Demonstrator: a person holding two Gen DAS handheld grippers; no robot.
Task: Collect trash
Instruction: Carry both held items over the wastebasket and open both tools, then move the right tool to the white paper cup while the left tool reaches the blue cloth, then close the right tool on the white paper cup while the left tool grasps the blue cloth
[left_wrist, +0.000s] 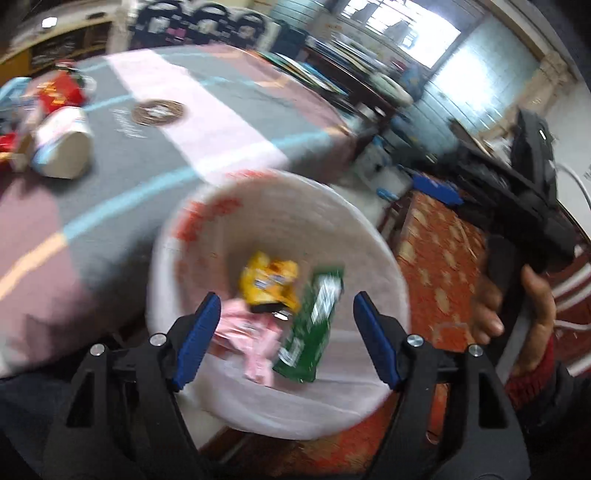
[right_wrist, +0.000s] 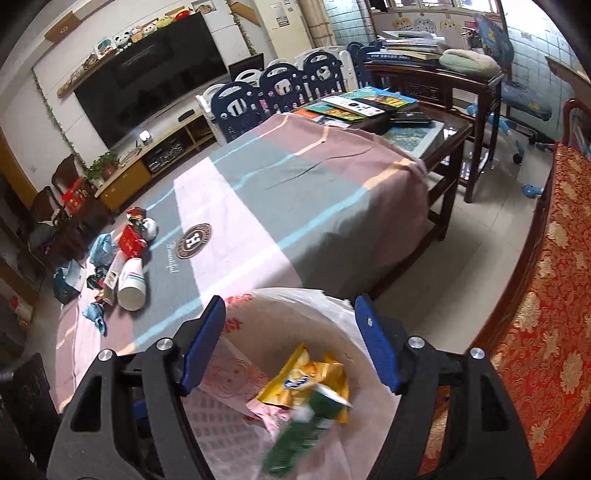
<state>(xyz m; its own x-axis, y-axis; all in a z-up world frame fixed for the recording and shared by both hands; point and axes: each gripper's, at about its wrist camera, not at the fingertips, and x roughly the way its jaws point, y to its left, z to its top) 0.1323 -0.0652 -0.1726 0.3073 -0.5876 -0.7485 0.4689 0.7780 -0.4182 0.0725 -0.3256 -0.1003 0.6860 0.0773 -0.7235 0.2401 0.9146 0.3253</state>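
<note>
The white trash bag (left_wrist: 369, 236) (right_wrist: 343, 332) sits open just off the near edge of the table (left_wrist: 229, 122) (right_wrist: 295, 192), between it and the red patterned sofa (left_wrist: 443, 258) (right_wrist: 546, 295) on the right. Inside it lie a green box (left_wrist: 314, 325) (right_wrist: 303, 432), a yellow snack wrapper (left_wrist: 267, 280) (right_wrist: 314, 373) and a pink wrapper (left_wrist: 247, 332) (right_wrist: 273, 413), bunched together and touching; the green box is blurred in the right wrist view. The left gripper (left_wrist: 286, 339) hangs over the bag's mouth with its blue-padded fingers (left_wrist: 195, 343) spread wide and nothing between them. The right gripper (right_wrist: 291, 343) is likewise spread apart and holds nothing, above the same bag; in the left wrist view its black body appears at the right edge, grasped by the person's right hand (left_wrist: 517, 314). Far to the left on the striped tablecloth lies the remaining litter: a tipped white paper cup (left_wrist: 62, 147) (right_wrist: 131, 284), a red carton (left_wrist: 59, 92) (right_wrist: 131, 242) and blue crumpled scraps (right_wrist: 98, 314). At the table's far end lie books (right_wrist: 365, 103), with a television (right_wrist: 147, 77) beyond on the far wall.
</note>
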